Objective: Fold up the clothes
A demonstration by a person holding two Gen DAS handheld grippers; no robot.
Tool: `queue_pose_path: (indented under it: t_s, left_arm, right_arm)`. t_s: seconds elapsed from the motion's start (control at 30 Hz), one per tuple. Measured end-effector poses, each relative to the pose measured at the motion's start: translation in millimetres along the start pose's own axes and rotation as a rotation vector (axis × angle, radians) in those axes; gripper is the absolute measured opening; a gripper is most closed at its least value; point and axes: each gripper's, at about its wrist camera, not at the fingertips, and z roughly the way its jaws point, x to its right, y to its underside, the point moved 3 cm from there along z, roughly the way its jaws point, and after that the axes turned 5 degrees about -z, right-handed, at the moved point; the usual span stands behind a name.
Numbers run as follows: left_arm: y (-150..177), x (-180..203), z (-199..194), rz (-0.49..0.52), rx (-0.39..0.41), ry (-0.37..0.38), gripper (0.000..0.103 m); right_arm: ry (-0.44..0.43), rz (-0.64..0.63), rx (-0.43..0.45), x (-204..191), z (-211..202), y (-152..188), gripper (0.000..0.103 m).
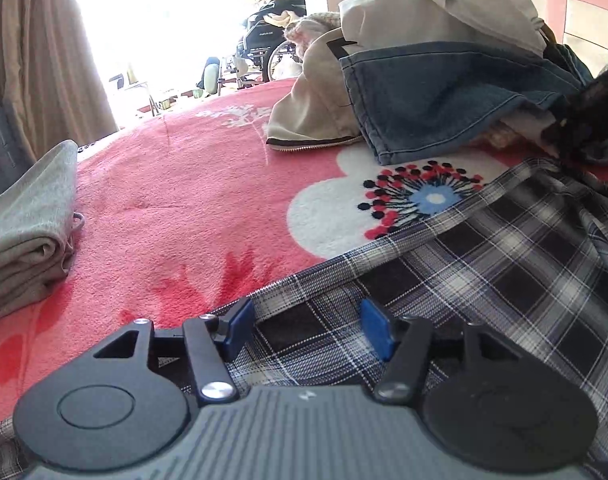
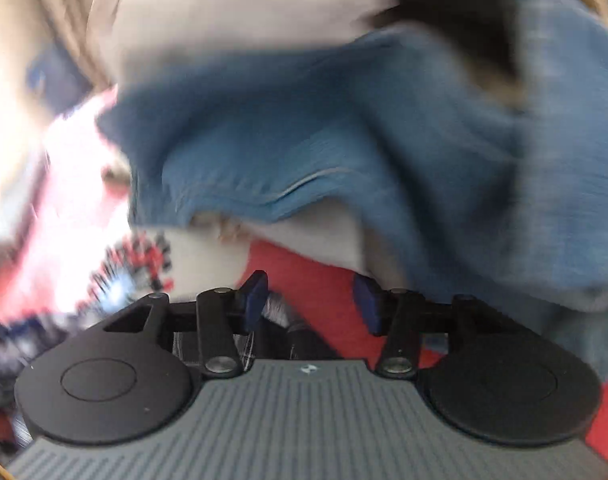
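Left claw [image 1: 308, 330] is hovering with its blue pads spread apart over the hem of a plaid shirt [image 1: 484, 256], nothing pinched between them. That shirt is lying spread flat on the pink floral blanket [image 1: 175, 208] covering the bed, reaching toward the bed's right side. A folded grey garment [image 1: 27, 224] is sitting at the left edge. Toward the far right, a heap of unfolded clothes is piling up: a denim piece [image 1: 440, 108] is draping over a beige zip jacket [image 1: 312, 108], with pale cream fabric [image 1: 432, 8] on top.

Right claw [image 2: 310, 300] is also standing open, empty, low over the blanket and just before the denim piece [image 2: 344, 152]; this view is heavily motion-blurred, so finer detail is unreadable.
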Motion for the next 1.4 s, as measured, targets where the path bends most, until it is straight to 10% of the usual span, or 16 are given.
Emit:
queue_pose_path:
  t_s: [0.17, 0.47, 0.6, 0.7, 1.0, 1.4]
  left_arm:
    - [-5, 3, 0, -0.012, 0.010, -0.019, 0.061]
    - [-6, 21, -41, 0.044, 0.072, -0.022, 0.061]
    - [6, 30, -75, 0.077, 0.084, 0.022, 0.061]
    - [21, 36, -95, 0.106, 0.070, 0.062, 0.061]
    - [53, 52, -133, 0.201, 0.064, 0.144, 0.061]
    - [100, 66, -185, 0.306, -0.004, 0.245, 0.061]
  right_arm:
    - [-0.025, 0.044, 0.131, 19, -75, 18, 0.048]
    - [0.240, -0.697, 0.045, -52, -87, 119, 0.046]
    - [0.383, -0.797, -0.035, -46, -47, 119, 0.012]
    - [0.440, -0.565, 0.033, -11, -41, 78, 0.010]
    - [0.139, 0.467, 0.201, 111, -102, 56, 0.025]
    - [-0.001, 0.870, -0.158, 72, -159, 195, 0.049]
